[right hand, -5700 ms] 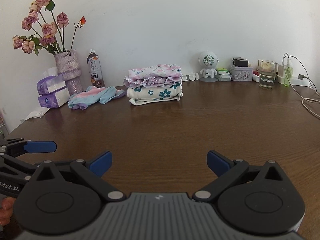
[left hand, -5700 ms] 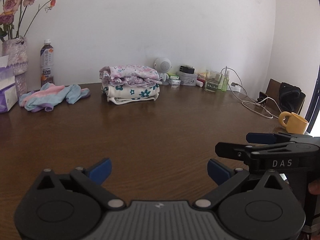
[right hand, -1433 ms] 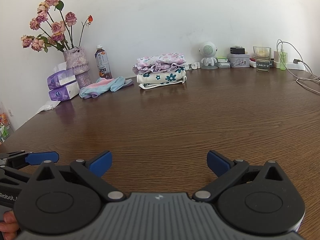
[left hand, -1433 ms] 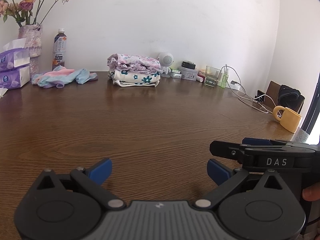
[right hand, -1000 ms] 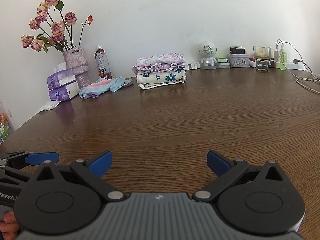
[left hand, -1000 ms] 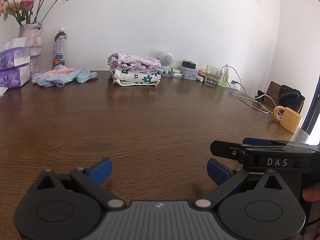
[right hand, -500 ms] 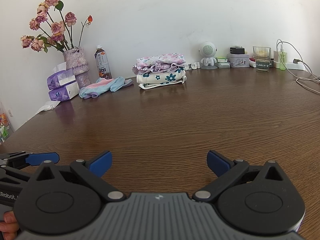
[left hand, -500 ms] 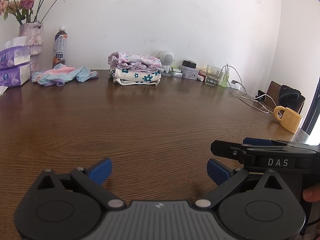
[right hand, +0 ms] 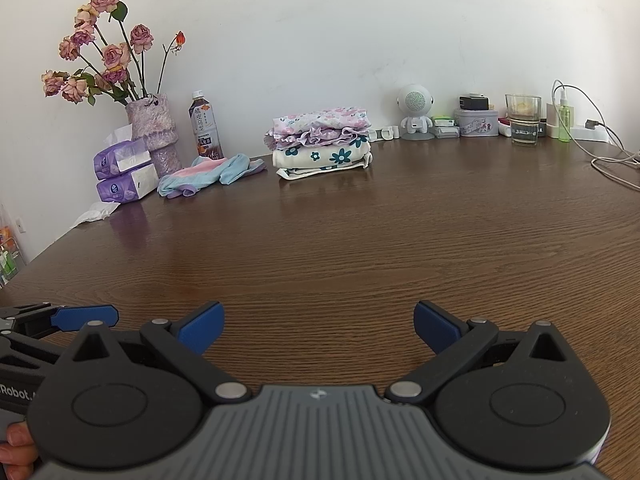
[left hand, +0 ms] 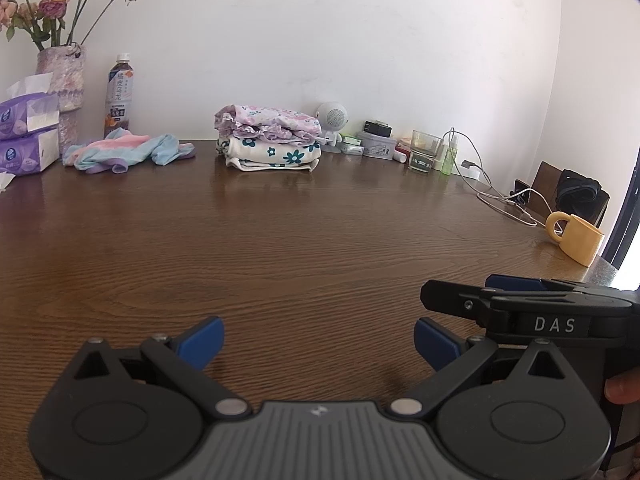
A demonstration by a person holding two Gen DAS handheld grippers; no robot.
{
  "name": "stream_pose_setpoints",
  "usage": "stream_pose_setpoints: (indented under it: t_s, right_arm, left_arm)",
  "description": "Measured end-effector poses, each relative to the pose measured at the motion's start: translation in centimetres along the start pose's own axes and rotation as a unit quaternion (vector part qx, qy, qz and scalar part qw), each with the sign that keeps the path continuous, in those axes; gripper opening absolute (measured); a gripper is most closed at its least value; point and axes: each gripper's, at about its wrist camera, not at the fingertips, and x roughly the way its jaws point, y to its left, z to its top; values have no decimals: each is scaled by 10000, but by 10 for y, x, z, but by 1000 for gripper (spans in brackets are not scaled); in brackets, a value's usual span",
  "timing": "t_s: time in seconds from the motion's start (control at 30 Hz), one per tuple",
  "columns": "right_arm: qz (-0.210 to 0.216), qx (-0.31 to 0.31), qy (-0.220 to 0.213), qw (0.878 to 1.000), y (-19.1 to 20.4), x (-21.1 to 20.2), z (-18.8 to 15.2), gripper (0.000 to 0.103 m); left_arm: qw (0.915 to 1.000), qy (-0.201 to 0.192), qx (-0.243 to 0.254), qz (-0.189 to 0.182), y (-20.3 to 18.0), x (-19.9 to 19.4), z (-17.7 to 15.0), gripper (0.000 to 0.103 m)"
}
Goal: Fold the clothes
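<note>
A stack of folded clothes (left hand: 269,142) (right hand: 322,143), pink floral on top of white with teal flowers, rests at the back of the brown table (left hand: 300,240). To its left lies an unfolded pastel pink and blue garment (left hand: 128,152) (right hand: 210,178). My left gripper (left hand: 318,340) hovers open over the near table edge with nothing between its blue pads. My right gripper (right hand: 318,326) is also open and empty, far from the clothes. Each gripper shows at the side of the other's view.
Along the back wall stand a vase of dried roses (right hand: 154,136), tissue packs (right hand: 124,176), a drink bottle (right hand: 205,130), a small white robot figure (right hand: 416,114), a tin, a glass (right hand: 522,120) and cables. A yellow mug (left hand: 576,238) sits near the right edge.
Over the last second, nothing visible has moved. Since 5.7 s ago both grippers have drawn back from the clothes toward the near edge.
</note>
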Motion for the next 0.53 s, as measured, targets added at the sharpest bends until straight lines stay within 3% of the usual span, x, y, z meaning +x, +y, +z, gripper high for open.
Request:
stream_pose_setpoints:
  t_s: [0.53]
  right_arm:
    - [-15,3,-3,10000,0,-1,1,103]
  left_arm:
    - [10000,-10,0,-11,0,0,0,102]
